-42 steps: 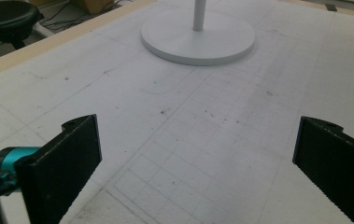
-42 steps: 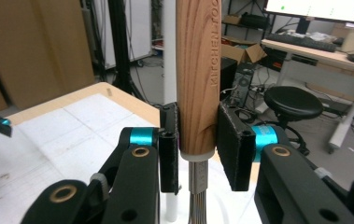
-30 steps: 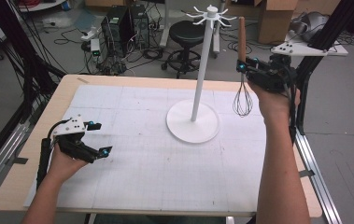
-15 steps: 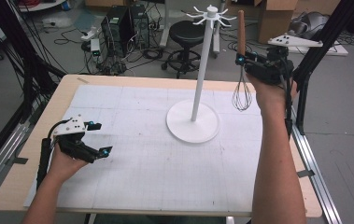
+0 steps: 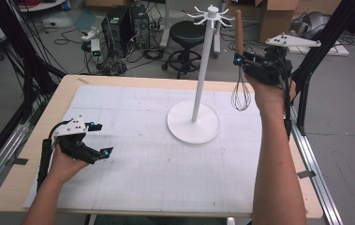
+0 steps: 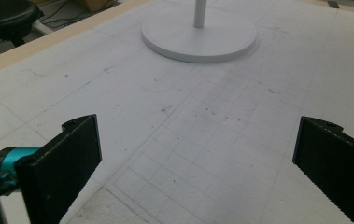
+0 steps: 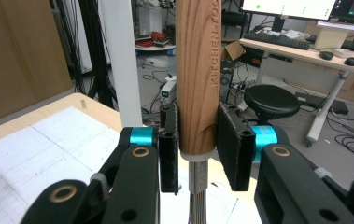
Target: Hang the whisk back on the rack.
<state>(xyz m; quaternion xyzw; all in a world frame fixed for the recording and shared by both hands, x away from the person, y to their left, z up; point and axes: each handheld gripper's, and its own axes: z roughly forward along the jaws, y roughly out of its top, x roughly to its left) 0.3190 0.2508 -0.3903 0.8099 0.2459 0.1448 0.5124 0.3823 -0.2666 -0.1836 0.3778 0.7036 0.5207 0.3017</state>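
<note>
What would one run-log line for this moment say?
right tongs: shut on whisk, handle up, held beside the white stand | left tongs: open, low over mat

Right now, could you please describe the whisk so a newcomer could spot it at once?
Find the tall white hook stand on the table. To its right, the right gripper holds the whisk upright in the air. Its brown wooden handle and hanging wire loops set it apart.

Hand-held gripper (image 7: 197, 149) clamped on upright wooden whisk handle (image 7: 198, 70), white pole (image 7: 120, 60) behind, black stool (image 7: 271, 103) beyond
</note>
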